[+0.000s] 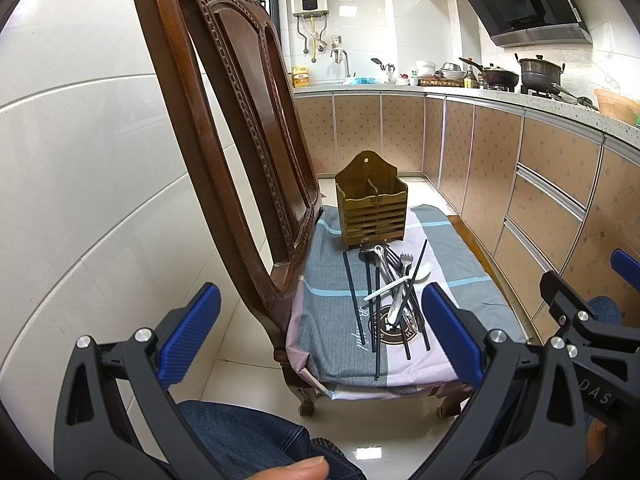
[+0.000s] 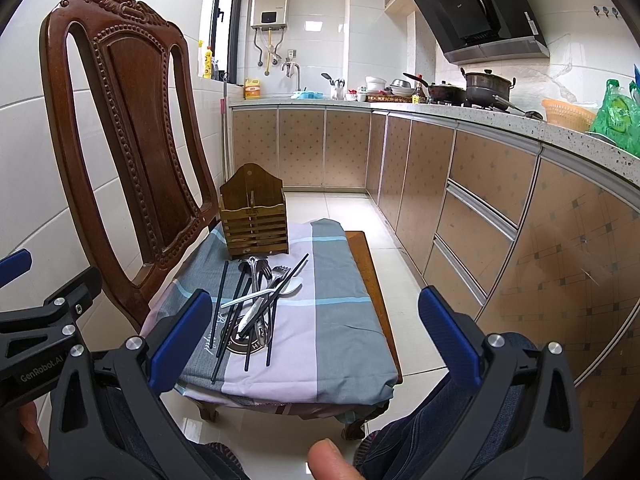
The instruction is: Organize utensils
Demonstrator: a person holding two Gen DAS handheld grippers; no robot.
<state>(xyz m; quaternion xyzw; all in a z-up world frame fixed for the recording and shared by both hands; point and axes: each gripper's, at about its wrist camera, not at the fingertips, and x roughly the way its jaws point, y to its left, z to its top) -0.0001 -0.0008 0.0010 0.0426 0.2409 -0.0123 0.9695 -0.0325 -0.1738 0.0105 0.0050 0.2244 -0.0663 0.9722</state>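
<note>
A pile of utensils [image 1: 394, 292] lies on a cloth-covered chair seat [image 1: 332, 320]: several black chopsticks, metal spoons, a fork and a white spoon. Behind it stands a wooden slatted utensil holder [image 1: 371, 214], upright, nothing showing above its rim. The same pile [image 2: 260, 304] and holder [image 2: 254, 224] show in the right wrist view. My left gripper [image 1: 320, 340] is open and empty, held short of the seat's near edge. My right gripper [image 2: 316, 340] is open and empty, also short of the seat. Each gripper shows at the edge of the other's view.
The carved wooden chair back [image 1: 224, 120] rises on the left of the seat. Kitchen cabinets [image 2: 460, 200] run along the right under a counter [image 2: 520, 124] with pots and dishes. The tiled floor [image 2: 340, 208] lies between. The person's jeans-clad knees [image 1: 248, 436] are below the grippers.
</note>
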